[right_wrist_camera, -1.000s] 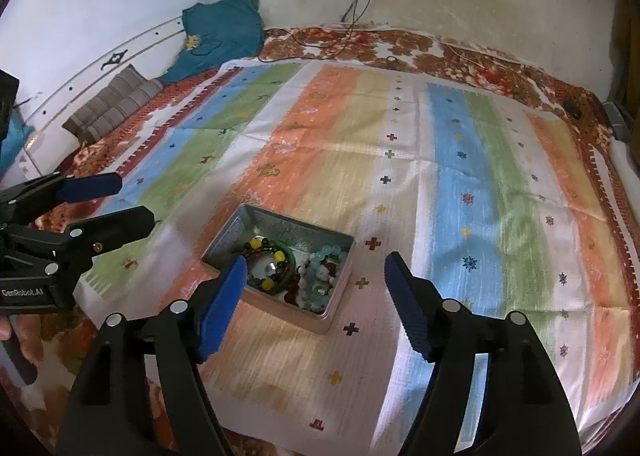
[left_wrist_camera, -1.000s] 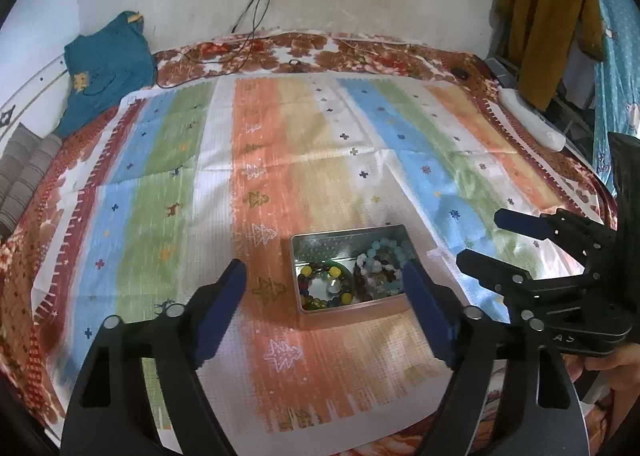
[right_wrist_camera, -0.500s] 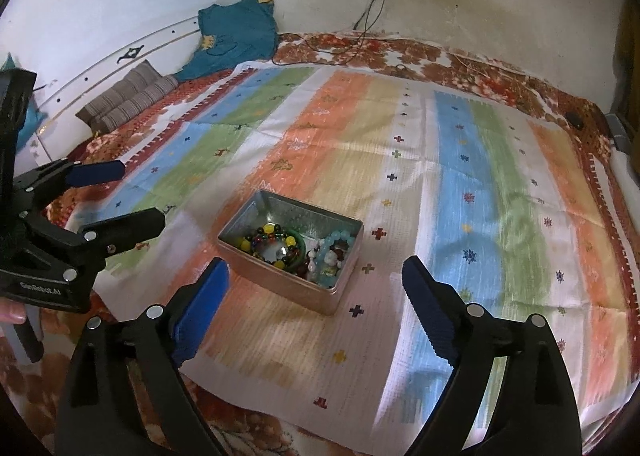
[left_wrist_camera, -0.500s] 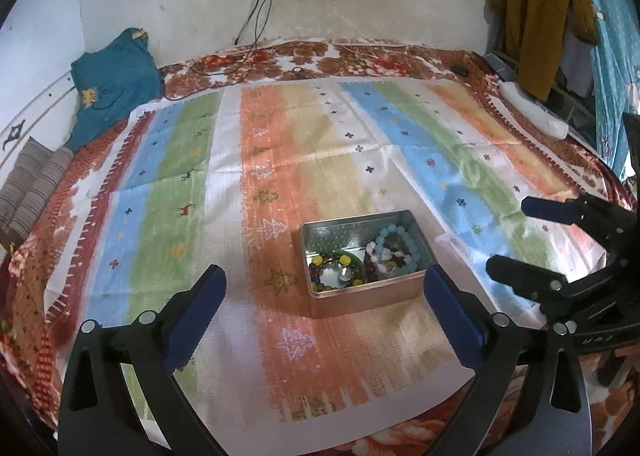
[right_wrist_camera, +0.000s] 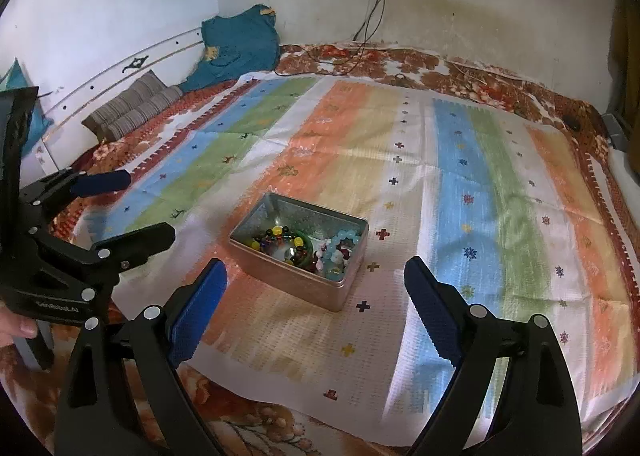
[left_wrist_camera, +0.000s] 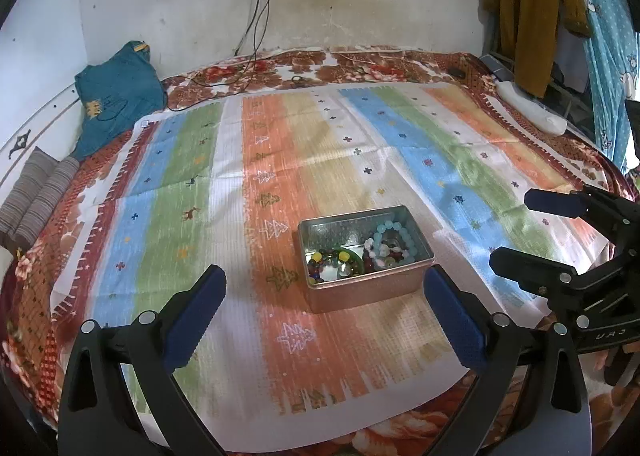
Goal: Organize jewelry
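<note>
A silver metal tin [left_wrist_camera: 372, 290] [right_wrist_camera: 298, 276] stands on the striped cloth near its front edge. It holds a light-blue bead bracelet [left_wrist_camera: 394, 236] [right_wrist_camera: 344, 240], a green bangle [left_wrist_camera: 354, 258] [right_wrist_camera: 306, 242] and multicoloured beads [left_wrist_camera: 320, 266] [right_wrist_camera: 272, 238]. My left gripper [left_wrist_camera: 324, 306] [right_wrist_camera: 116, 207] is open and empty, in front of the tin. My right gripper [right_wrist_camera: 316, 302] [left_wrist_camera: 524, 228] is open and empty, to the right of the left gripper, in front of the tin.
The striped cloth [left_wrist_camera: 304, 159] covers a floral blanket [left_wrist_camera: 280, 75] on a bed against the wall. A teal cloth [left_wrist_camera: 116, 95] and striped cushions [left_wrist_camera: 36, 191] lie at the back left. Cables [left_wrist_camera: 256, 35] hang from a wall socket. Clothes [left_wrist_camera: 528, 7] hang at the right.
Both grippers have pulled back and up from the tin, which now looks farther away. Both stay open and empty. The tin and its contents have not moved.
</note>
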`<state>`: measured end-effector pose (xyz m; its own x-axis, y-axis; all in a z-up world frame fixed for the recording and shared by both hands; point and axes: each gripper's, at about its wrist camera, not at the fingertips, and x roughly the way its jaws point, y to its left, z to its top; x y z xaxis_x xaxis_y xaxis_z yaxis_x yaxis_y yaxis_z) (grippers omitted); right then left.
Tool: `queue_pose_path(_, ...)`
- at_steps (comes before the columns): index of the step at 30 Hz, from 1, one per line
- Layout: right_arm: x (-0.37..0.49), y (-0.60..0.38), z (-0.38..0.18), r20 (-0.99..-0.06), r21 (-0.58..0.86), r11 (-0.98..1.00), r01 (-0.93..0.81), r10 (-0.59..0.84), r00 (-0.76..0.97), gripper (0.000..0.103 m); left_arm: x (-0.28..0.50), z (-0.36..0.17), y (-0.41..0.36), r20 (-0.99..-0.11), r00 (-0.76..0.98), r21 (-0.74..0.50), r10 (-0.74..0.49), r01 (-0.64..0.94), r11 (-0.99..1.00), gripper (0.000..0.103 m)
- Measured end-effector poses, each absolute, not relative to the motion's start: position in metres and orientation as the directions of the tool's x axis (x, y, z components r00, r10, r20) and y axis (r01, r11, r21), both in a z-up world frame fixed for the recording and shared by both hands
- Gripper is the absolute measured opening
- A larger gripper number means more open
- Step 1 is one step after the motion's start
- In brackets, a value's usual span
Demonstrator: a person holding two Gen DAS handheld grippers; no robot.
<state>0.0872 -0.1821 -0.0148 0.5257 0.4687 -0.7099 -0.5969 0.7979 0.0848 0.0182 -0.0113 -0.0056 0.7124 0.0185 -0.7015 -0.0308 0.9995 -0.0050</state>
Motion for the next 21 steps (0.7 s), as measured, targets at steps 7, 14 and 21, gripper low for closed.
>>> queue_pose_path(7,0.082,-0.186,-0.013,-0.696,0.086,0.803,-0.589,0.472,0.542,0.091,0.016,-0.005,-0.01,-0.698,0.716,-0.004,0.035,-0.052,0.999,0.097)
queue_pose_path(14,0.084,-0.187,-0.014,-0.699,0.087,0.813,-0.576,0.461,0.546,0.091,0.013,-0.003,-0.01,-0.684,0.728,0.013,0.051,-0.058,0.998,0.097)
queue_pose_path(21,0.079,-0.19,-0.011,-0.682,0.099,0.81,-0.579,0.478,0.553,0.091,0.008,0.0,-0.011,-0.667,0.745,-0.017,0.017,-0.037,0.999,0.097)
